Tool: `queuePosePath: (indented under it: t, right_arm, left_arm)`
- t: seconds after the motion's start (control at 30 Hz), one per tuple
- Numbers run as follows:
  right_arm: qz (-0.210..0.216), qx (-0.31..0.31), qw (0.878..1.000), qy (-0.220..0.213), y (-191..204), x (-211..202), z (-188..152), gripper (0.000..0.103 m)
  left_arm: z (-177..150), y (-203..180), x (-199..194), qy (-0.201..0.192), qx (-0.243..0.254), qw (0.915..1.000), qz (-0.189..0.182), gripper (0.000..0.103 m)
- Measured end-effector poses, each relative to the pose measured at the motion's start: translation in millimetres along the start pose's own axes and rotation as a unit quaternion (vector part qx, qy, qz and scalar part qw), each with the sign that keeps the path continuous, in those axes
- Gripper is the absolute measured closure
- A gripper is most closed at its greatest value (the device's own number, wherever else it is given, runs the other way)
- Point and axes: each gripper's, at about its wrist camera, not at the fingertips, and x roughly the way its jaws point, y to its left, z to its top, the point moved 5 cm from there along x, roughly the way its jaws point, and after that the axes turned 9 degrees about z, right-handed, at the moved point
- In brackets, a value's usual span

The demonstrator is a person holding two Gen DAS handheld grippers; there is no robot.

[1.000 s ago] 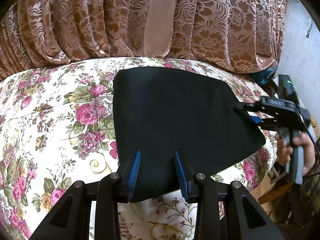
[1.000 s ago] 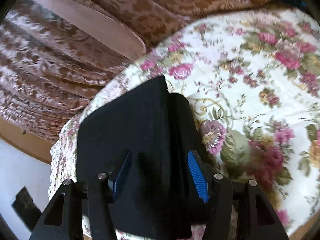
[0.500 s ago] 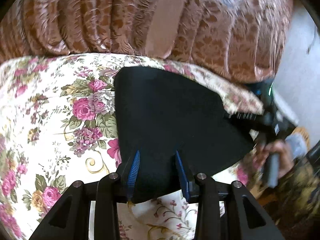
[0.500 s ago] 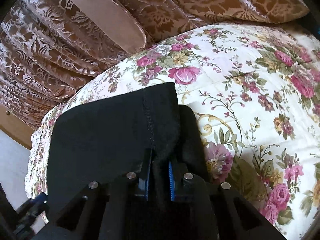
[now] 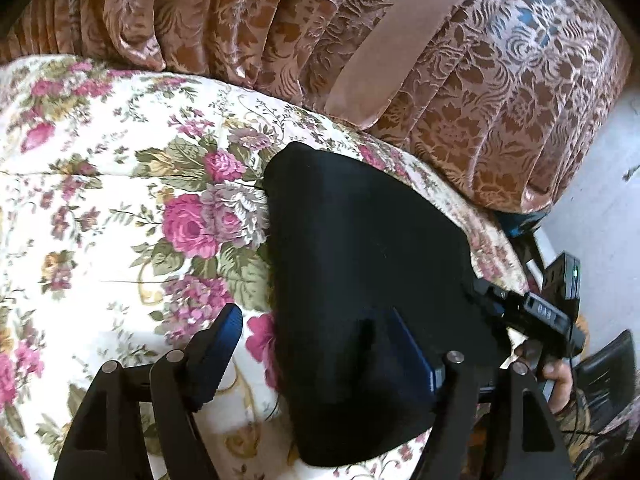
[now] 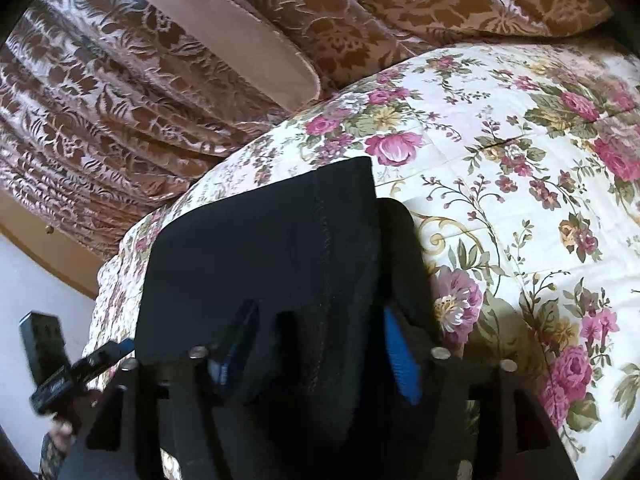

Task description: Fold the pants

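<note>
Folded black pants (image 5: 360, 264) lie on a flowered bedspread (image 5: 100, 240). My left gripper (image 5: 316, 348) is at their near edge with its jaws opening wide. Its left finger (image 5: 224, 340) rests over the bedspread, clear of the cloth, and its right finger (image 5: 408, 356) is on the cloth. In the right wrist view, the pants (image 6: 260, 260) show a stitched seam and a thicker fold on the right. My right gripper (image 6: 318, 352) straddles that near edge with its jaws opening, and the pads are off the cloth. Each gripper shows in the other's view, right gripper (image 5: 520, 312), left gripper (image 6: 80, 368).
Brown patterned curtains (image 5: 360, 40) hang behind the bed, with a plain pink tie band (image 5: 380, 64). A hand (image 5: 556, 376) holds the right gripper's handle beyond the bed's edge. A black device with a green light (image 5: 564, 280) stands by the white wall (image 5: 600, 200).
Both grippers have let go of the pants: the left jaws spread wide from a narrow hold, and the right jaws opened after pinching the fold. The left view slid left and rolled.
</note>
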Motion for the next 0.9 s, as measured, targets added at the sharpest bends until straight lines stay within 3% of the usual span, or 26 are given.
queuePosePath:
  t: [0.3,0.57,0.7,0.8,0.9]
  right_arm:
    - [0.003,0.019,1.0,0.007,-18.2,-9.1,-2.1,0.028]
    - [0.057,0.081,0.994,0.049,-45.8,15.6,-6.6,0.026]
    - [0.081,0.071,0.992,0.059,-45.2,25.3,-12.4,0.035]
    - [0.083,0.06,0.993,0.057,-39.5,23.3,-11.1,0.047]
    - [0.08,0.042,0.994,0.053,-29.0,16.7,-4.8,0.055]
  left_arm:
    - [9.7,-2.5,33.9,0.033,-0.003,0.9988,-0.036,0.028]
    - [11.4,1.1,60.3,0.072,-0.044,0.9919,-0.096,0.036]
    - [8.8,3.3,73.9,0.095,-0.057,0.9853,-0.13,0.048]
    - [10.5,-1.3,67.2,0.078,-0.05,0.9839,-0.153,0.066]
    - [15.1,-5.5,57.4,0.067,-0.042,0.9834,-0.163,0.071]
